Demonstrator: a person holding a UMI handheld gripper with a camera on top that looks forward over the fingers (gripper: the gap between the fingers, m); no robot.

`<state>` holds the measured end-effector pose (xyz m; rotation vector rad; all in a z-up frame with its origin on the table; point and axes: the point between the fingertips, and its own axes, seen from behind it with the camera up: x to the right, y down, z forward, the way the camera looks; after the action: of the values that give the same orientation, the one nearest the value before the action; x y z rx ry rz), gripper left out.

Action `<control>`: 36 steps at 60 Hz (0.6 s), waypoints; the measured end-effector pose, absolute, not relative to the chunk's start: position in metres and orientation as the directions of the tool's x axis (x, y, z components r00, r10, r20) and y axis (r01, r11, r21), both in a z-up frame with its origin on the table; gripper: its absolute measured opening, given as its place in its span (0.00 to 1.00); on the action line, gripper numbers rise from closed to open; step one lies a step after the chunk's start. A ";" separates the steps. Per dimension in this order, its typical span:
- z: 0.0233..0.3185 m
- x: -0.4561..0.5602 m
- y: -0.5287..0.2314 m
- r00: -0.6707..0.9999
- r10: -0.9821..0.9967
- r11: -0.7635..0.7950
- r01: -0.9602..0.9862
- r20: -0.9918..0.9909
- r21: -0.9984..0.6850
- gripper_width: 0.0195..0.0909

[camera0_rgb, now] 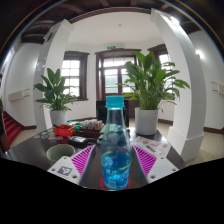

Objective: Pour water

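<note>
A clear plastic water bottle [115,150] with a blue cap and a blue label stands upright between my gripper's [114,150] fingers. The pink pads [84,158] press against its two sides, so the gripper is shut on it. Something red shows under the bottle's base, which sits low between the fingers over the dark table [40,150]. A pale green cup [60,152] stands on the table just left of the left finger, its mouth facing up.
A red box and other small items [75,129] lie further back on the table. Two large potted plants [57,95] [150,85] stand behind it, before windows and a door. A white pillar [187,80] rises at the right.
</note>
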<state>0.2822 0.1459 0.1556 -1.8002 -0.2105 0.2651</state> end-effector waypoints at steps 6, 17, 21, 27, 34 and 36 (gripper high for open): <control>0.159 0.284 0.123 0.965 0.254 -0.242 -0.006 -0.070 -0.970 0.91; 0.161 0.290 0.059 0.978 0.195 -0.282 -0.013 -0.070 -0.959 0.90; 0.163 0.291 0.043 0.985 0.163 -0.292 -0.007 -0.057 -0.956 0.90; 0.171 0.290 0.021 0.991 0.130 -0.296 0.012 -0.028 -0.955 0.90; 0.192 0.282 0.006 0.993 0.113 -0.266 0.009 -0.022 -0.964 0.91; 0.196 0.281 0.004 0.994 0.107 -0.261 0.004 -0.024 -0.965 0.92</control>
<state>0.2812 0.0041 0.1964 -1.8331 -0.0814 0.0978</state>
